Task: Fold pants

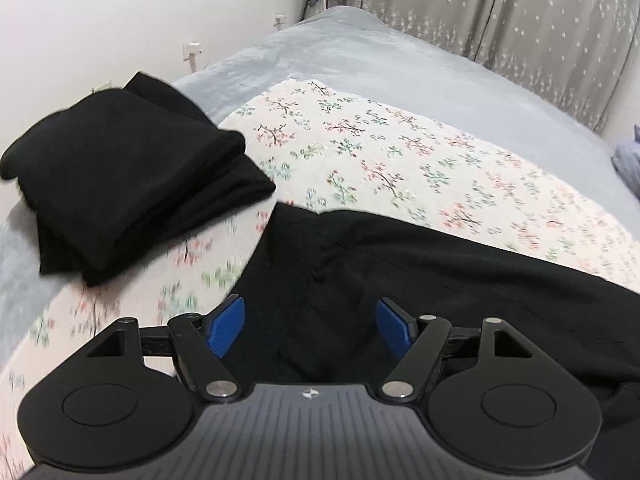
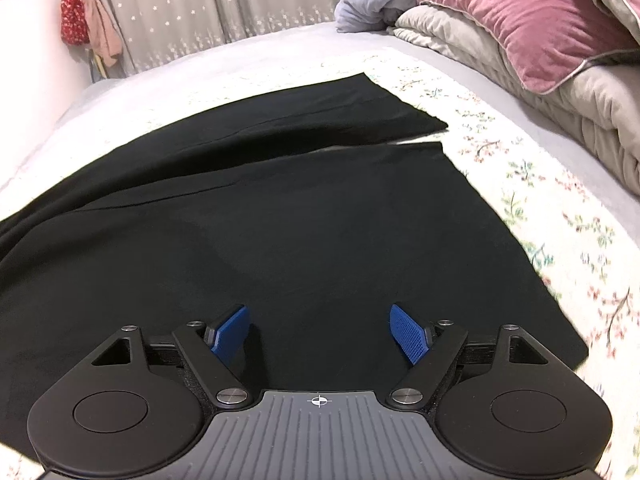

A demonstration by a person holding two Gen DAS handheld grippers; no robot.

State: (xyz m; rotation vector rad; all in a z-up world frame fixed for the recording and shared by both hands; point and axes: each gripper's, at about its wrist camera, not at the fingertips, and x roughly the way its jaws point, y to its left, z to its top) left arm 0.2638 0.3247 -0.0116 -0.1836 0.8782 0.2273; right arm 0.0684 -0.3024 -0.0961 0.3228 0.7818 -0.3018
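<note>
Black pants lie spread flat on a floral quilt, both legs reaching away toward their hems. The waist end of the black pants fills the lower right of the left wrist view. My left gripper hovers open over that end, its blue pads apart with only flat cloth beneath. Over the near leg my right gripper is open too, nothing pinched between its blue pads.
A stack of folded black garments sits on the quilt's left end. The floral quilt covers a grey-blue bed sheet. A pink pillow and grey duvet are piled at the right. Curtains hang behind.
</note>
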